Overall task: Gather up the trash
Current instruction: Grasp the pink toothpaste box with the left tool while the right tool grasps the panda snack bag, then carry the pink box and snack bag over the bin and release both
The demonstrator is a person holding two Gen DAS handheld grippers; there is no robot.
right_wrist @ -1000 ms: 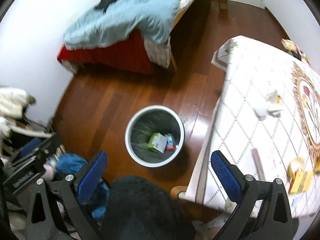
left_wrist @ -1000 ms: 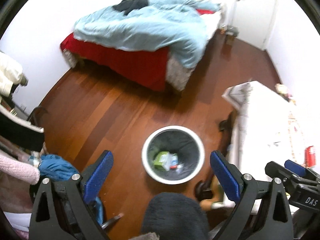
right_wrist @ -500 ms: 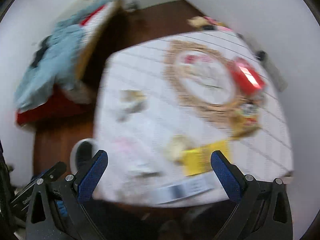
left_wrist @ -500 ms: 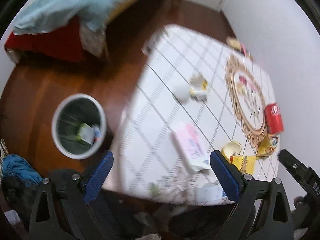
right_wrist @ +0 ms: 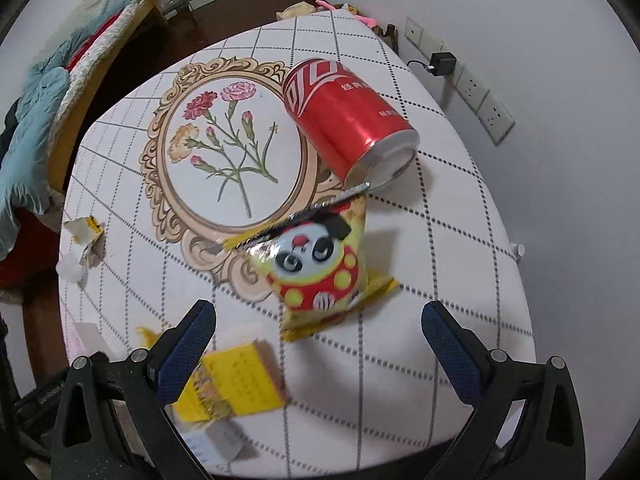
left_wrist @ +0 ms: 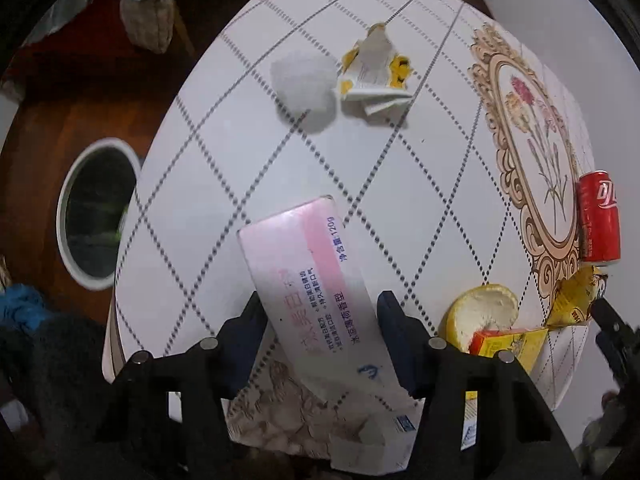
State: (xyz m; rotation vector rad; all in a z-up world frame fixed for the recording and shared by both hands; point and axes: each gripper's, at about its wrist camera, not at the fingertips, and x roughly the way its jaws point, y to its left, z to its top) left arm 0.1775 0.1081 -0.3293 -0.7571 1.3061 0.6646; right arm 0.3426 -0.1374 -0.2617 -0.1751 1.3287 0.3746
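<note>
My left gripper [left_wrist: 320, 320] has closed its fingers against both sides of a pink and white toothpaste box [left_wrist: 312, 280] lying on the white table [left_wrist: 224, 152]. My right gripper [right_wrist: 318, 332] is open just short of a yellow panda snack bag [right_wrist: 320, 268]. A red soda can [right_wrist: 344, 116] lies on its side behind the bag, and it also shows in the left wrist view [left_wrist: 598, 216]. A yellow carton [right_wrist: 236, 388] lies by my right gripper's left finger. A white wad [left_wrist: 304, 80] and a torn yellow-white wrapper [left_wrist: 376, 68] lie farther off.
A white bin [left_wrist: 96, 212] with a dark liner stands on the wood floor left of the table. A citrus peel [left_wrist: 480, 308] lies near the table's front edge. A bed with a blue quilt [right_wrist: 28, 120] stands at the far left. Wall sockets [right_wrist: 476, 92] are on the right.
Both grippers swung from over the bin and floor to the table and came down close. The left gripper has narrowed onto the toothpaste box. The right stays open.
</note>
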